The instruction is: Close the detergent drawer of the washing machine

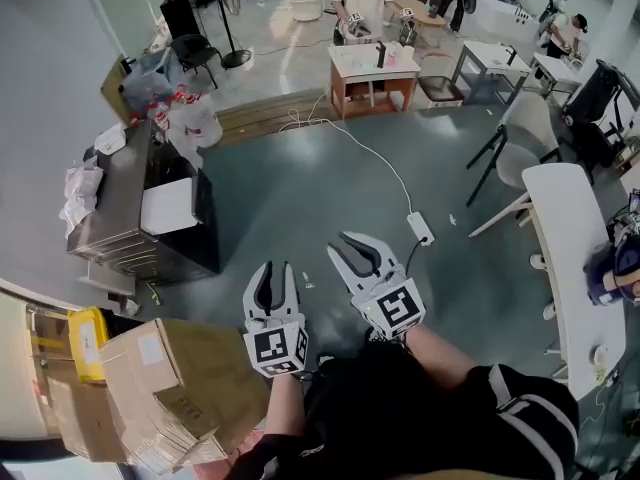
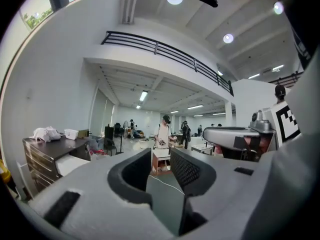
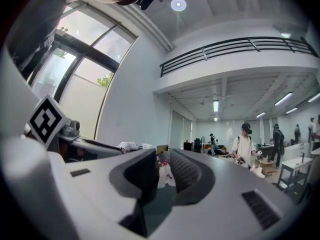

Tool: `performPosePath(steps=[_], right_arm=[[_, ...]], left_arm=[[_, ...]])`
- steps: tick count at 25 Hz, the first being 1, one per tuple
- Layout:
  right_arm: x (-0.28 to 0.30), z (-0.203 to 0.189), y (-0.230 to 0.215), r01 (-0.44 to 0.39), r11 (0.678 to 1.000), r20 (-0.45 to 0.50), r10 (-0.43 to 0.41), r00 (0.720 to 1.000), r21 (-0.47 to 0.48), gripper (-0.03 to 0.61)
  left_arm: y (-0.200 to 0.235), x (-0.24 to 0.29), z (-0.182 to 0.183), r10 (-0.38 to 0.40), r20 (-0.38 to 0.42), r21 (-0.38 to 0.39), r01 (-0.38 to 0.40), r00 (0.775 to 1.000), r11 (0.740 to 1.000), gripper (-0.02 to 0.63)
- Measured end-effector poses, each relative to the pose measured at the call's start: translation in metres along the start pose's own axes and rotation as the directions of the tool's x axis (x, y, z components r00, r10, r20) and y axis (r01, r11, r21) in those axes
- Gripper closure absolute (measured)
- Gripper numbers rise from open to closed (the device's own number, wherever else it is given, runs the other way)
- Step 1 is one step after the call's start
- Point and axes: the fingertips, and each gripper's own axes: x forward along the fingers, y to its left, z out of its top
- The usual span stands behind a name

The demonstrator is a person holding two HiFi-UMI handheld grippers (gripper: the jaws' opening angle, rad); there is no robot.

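Left tongs (image 1: 277,271) released, empty | right tongs (image 1: 342,245) released, empty | both level above floor (image 1: 300,183) | cabinet (image 1: 120,223) far left

Detergent drawer out of view

1. Ahead of left gripper (image 1: 277,268) and right gripper (image 1: 350,248): open green floor (image 1: 290,193), crossed only by a white cable (image 1: 398,181) and power strip (image 1: 420,229).
2. Left, close by: stacked cardboard boxes (image 1: 180,378), then a dark cabinet (image 1: 125,203).
3. Right: long white table (image 1: 565,228) and chair (image 1: 520,153), well apart.
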Motion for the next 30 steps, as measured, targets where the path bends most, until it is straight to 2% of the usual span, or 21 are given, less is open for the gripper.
performPosePath(steps=[6, 15, 25, 30], right_arm=[[-0.001, -0.019, 0.004, 0.036, 0.999, -0.043, -0.036, 0.998, 0.004, 0.444], [0.035, -0.036, 0.003, 0.010, 1.000, -0.102, -0.012, 0.995, -0.012, 0.426], [0.136, -0.046, -0.052, -0.051, 0.999, -0.092, 0.050, 0.995, -0.005, 0.413], [0.185, -0.041, -0.092, -0.090, 0.996, -0.071, 0.088, 0.994, -0.024, 0.411]], left_arm=[[0.011, -0.006, -0.016, -0.036, -0.010, -0.030, 0.036, 0.999, 0.999, 0.485], [0.033, 0.016, -0.029, -0.041, -0.041, -0.078, 0.038, 0.998, 0.996, 0.485], [0.078, 0.114, -0.013, 0.006, -0.027, -0.027, -0.007, 1.000, 1.000, 0.492], [0.096, 0.173, 0.011, 0.038, 0.006, -0.001, -0.038, 0.999, 0.999, 0.492]])
